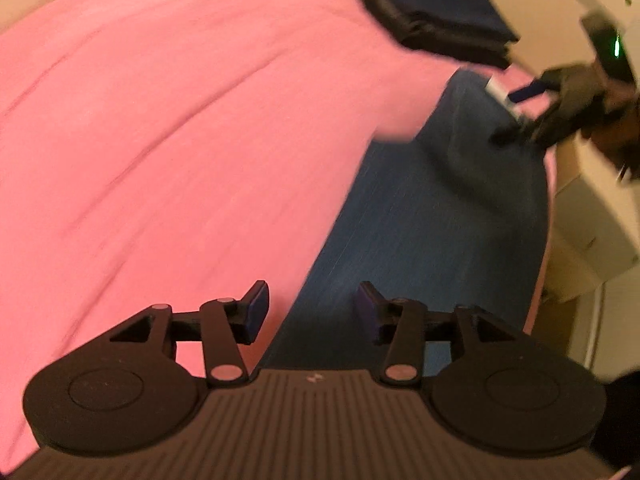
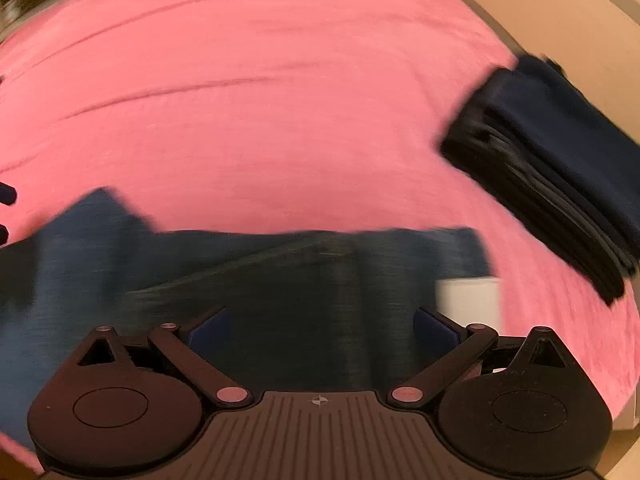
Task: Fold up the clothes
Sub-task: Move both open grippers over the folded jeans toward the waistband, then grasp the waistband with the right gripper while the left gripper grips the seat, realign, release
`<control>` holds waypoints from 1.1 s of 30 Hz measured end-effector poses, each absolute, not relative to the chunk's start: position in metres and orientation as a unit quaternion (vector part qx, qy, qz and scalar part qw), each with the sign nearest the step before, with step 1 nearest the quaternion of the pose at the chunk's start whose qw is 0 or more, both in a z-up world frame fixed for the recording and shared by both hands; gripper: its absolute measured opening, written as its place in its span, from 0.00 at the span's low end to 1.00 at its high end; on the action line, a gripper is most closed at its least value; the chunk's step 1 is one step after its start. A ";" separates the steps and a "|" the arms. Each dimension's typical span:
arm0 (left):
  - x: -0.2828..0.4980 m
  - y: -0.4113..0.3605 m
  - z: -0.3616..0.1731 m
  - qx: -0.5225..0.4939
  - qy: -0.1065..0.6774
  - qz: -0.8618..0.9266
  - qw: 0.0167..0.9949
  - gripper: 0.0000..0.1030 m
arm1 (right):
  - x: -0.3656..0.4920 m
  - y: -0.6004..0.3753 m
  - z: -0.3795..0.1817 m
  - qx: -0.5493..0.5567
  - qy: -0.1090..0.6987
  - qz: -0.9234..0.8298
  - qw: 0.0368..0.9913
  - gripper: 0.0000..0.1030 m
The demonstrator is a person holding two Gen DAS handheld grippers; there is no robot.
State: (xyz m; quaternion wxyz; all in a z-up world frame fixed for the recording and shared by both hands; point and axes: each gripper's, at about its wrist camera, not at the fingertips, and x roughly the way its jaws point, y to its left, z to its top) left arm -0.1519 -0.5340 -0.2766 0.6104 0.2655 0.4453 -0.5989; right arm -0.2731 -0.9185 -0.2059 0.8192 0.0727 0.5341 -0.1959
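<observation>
While both views are smeared by motion blur, the finger states read clearly. In the left wrist view the left gripper (image 1: pixel 310 312) has its two blue-padded fingers (image 1: pixel 256 312) spread with a clear gap; nothing sits between them. Through the gap, bottom centre of the frame, the edge where blue cloth meets pink shows.

In the right wrist view the right gripper (image 2: pixel 322 330) has its fingers (image 2: pixel 436 330) splayed wide at the lower middle of the frame, again with nothing pinched; dark blue cloth fills the space behind them.

Task item: a blue garment (image 1: pixel 420 240) lies flat on the pink bed sheet (image 1: pixel 160 140). In the left view it runs as a band from bottom centre up toward the upper right. In the right view the same garment (image 2: pixel 280 272) spans the lower half from the left edge to right of centre, with a corner sticking up at left.

A stack of folded dark clothes (image 1: pixel 440 16) sits on the sheet at the upper right of the left view; in the right view the stack (image 2: pixel 560 168) is at the right edge, well apart from the garment.

The right gripper also appears in the left view at the upper right (image 1: pixel 516 108), above the garment's far end; blur hides its finger state there. A white cabinet (image 1: pixel 592 232) stands at the right edge beyond the bed.
</observation>
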 end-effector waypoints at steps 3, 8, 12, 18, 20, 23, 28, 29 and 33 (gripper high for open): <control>-0.154 -0.598 -0.294 0.242 0.467 -0.618 0.584 0.45 | -0.292 -0.963 -0.211 0.097 0.528 -0.222 0.814 0.97; -0.156 -0.672 -0.334 0.261 0.507 -0.617 0.542 0.30 | -0.307 -1.004 -0.220 0.127 0.519 -0.226 0.815 0.97; -0.169 -0.680 -0.337 0.312 0.498 -0.621 0.519 0.07 | -0.300 -1.007 -0.241 0.108 0.532 -0.206 0.814 0.97; -0.150 -0.656 -0.333 0.278 0.504 -0.581 0.576 0.01 | -0.320 -1.025 -0.265 0.149 0.521 -0.217 0.812 0.97; -0.156 -0.660 -0.341 0.294 0.499 -0.578 0.575 0.01 | -0.327 -1.028 -0.266 0.161 0.516 -0.225 0.811 0.97; -0.155 -0.663 -0.339 0.295 0.501 -0.571 0.580 0.07 | -0.338 -1.028 -0.257 0.167 0.512 -0.248 0.805 0.97; -0.155 -0.655 -0.318 0.303 0.469 -0.560 0.612 0.16 | -0.367 -1.018 -0.236 0.175 0.491 -0.285 0.804 0.97; -0.158 -0.652 -0.313 0.305 0.459 -0.561 0.618 0.16 | -0.370 -1.012 -0.232 0.173 0.489 -0.284 0.807 0.97; -0.185 -0.637 -0.299 0.313 0.413 -0.599 0.611 0.16 | -0.378 -0.995 -0.233 0.170 0.498 -0.270 0.807 0.97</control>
